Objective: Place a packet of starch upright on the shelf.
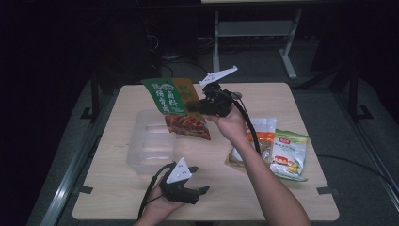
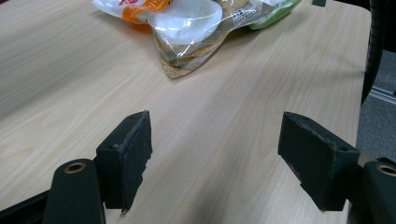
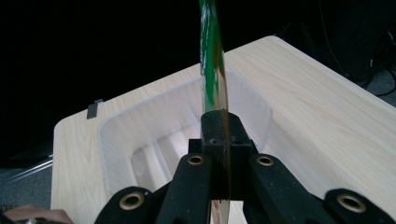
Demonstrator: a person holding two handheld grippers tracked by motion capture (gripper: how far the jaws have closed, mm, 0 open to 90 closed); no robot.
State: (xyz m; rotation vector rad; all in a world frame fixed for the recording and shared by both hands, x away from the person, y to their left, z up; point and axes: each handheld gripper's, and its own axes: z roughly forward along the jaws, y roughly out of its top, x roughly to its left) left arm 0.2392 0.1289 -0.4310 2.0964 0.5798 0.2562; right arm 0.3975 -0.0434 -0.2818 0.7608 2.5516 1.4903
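The right gripper [image 1: 200, 104], at the centre of the high view, pinches one edge of the green snack packet [image 1: 171, 106], which hangs tilted above the clear plastic bin [image 1: 141, 153] at centre left. With so thin a grip, the packet could slip or swing and land on the desk [image 1: 282, 94] outside the bin. The left gripper [image 2: 215, 154] rests low at bottom centre, jaws wide and empty.

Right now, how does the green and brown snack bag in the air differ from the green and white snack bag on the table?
The green and brown snack bag is lifted above the clear plastic bin, clamped by the right gripper; the green and white snack bag lies flat on the wooden table, not held. The first is dark green with a red-brown bottom; the second is pale green and white. Both are flat printed pouches.
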